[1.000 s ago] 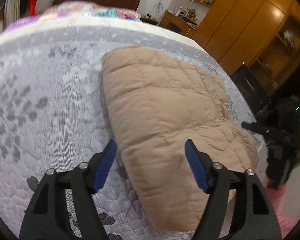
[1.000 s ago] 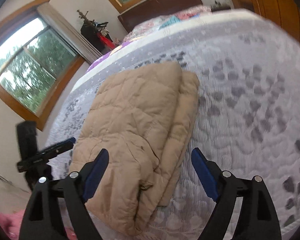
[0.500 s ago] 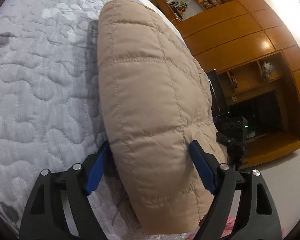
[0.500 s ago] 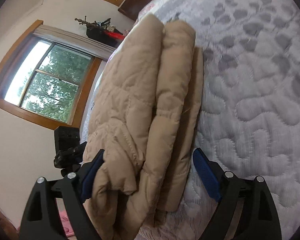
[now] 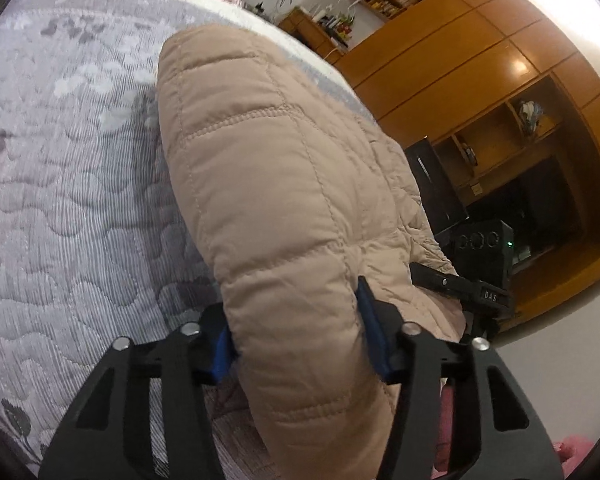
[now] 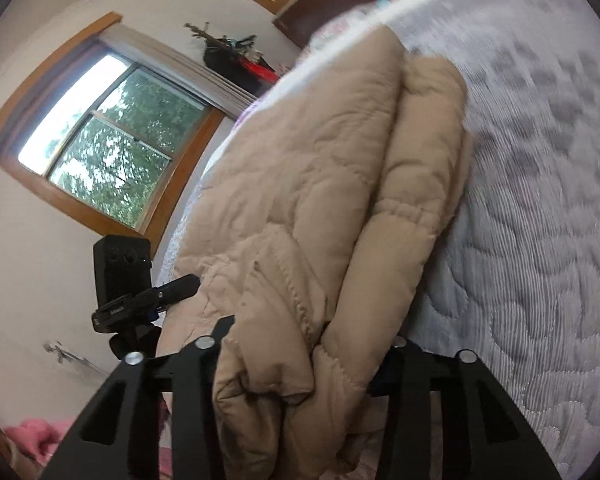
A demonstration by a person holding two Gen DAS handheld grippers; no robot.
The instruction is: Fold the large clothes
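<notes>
The folded tan quilted jacket (image 5: 284, 184), lying on the grey quilted bedspread (image 5: 68, 200), is clamped at its near edge by the left gripper (image 5: 296, 328) and right gripper (image 6: 304, 364). Slippery padded layers could be squeezed out, and the fold undone.

Both wrist cameras look closely along the same tan coat (image 5: 284, 208) from opposite sides.
</notes>
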